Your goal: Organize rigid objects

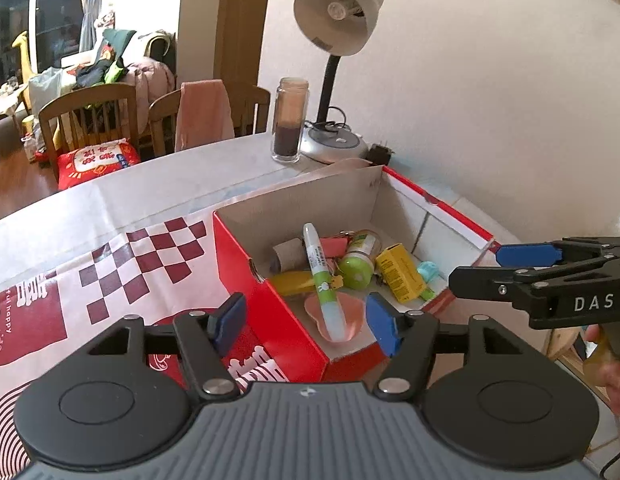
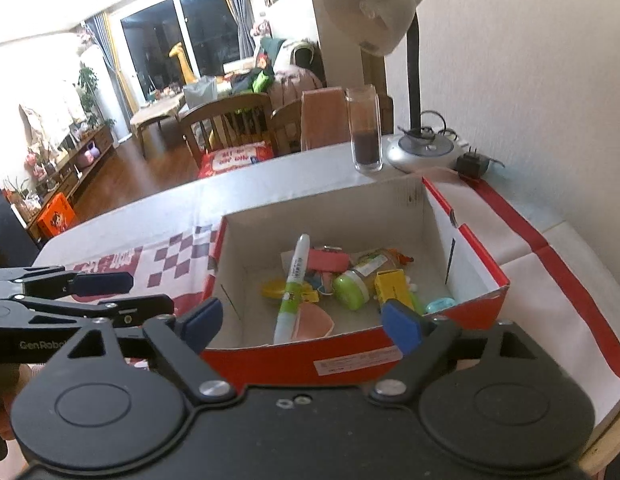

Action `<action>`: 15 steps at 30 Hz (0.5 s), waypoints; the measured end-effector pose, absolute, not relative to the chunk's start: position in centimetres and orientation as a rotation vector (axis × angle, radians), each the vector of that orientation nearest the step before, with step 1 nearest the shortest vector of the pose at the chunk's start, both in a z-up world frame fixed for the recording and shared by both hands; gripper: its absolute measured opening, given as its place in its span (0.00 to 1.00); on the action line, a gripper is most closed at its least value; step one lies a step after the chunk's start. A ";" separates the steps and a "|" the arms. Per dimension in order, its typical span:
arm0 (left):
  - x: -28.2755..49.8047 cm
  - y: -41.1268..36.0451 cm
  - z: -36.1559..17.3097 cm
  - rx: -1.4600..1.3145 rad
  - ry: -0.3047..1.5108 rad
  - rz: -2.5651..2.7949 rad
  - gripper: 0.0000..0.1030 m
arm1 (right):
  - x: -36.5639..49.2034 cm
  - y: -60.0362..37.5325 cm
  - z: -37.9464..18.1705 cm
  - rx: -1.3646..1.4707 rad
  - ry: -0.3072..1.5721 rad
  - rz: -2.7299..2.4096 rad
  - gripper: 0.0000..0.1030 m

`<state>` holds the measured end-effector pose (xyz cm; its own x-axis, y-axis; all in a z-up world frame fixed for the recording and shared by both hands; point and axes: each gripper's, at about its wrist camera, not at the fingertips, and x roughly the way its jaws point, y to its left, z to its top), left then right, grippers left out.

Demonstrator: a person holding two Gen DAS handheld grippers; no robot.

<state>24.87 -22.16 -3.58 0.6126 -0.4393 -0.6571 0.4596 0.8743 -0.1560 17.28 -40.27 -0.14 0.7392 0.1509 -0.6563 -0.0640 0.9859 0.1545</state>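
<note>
- The red cardboard box [image 1: 270,320] stands open on the table [image 1: 150,188], with the small things gathered on its floor.
- Inside lie a white-and-green marker [image 1: 324,280], a green-capped jar [image 1: 356,266], a yellow carton [image 1: 400,272] and a pink dish [image 1: 342,316] under the marker's tip.
- The left gripper [image 1: 306,318] hangs over the box's near corner, jaws spread wide and holding nothing.
- The right gripper [image 2: 302,318] sits above the box's near wall, likewise spread and empty.
- Only the left view shows a brown cardboard tube [image 1: 288,254] against the far wall.
- Only the right view shows the white label [image 2: 358,362] on the box's outer face.
- A desk lamp [image 1: 336,20] and a glass jar [image 1: 290,120] stand behind the box.
</note>
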 end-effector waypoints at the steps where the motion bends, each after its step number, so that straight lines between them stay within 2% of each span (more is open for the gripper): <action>1: 24.6 -22.1 -3.5 0.030 0.744 -0.523 0.65 | 16.8 -40.2 0.1 0.130 0.718 0.119 0.90; 5: 23.4 -21.5 -2.9 0.014 0.719 -0.547 0.75 | 15.4 -39.8 0.8 0.131 0.672 0.119 1.00; 7: 23.0 -21.2 -2.7 0.000 0.714 -0.549 0.81 | 14.6 -39.5 1.3 0.122 0.643 0.112 1.00; 11: 22.2 -20.5 -2.3 -0.039 0.707 -0.554 0.82 | 13.4 -39.1 1.9 0.113 0.613 0.114 1.00; 13: 21.7 -20.5 -2.1 -0.031 0.691 -0.540 0.89 | 12.8 -38.9 2.1 0.106 0.604 0.116 1.00; 14: 21.4 -20.5 -1.9 -0.024 0.680 -0.534 0.98 | 12.5 -38.8 2.2 0.103 0.601 0.116 1.00; 15: 21.2 -20.5 -1.8 -0.021 0.669 -0.532 1.00 | 12.2 -38.7 2.3 0.101 0.597 0.115 1.00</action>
<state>21.18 -20.46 -1.80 0.6562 -0.4763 -0.5853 0.4632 0.8665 -0.1860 12.24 -38.74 2.30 0.8209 0.1368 -0.5544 -0.0783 0.9887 0.1280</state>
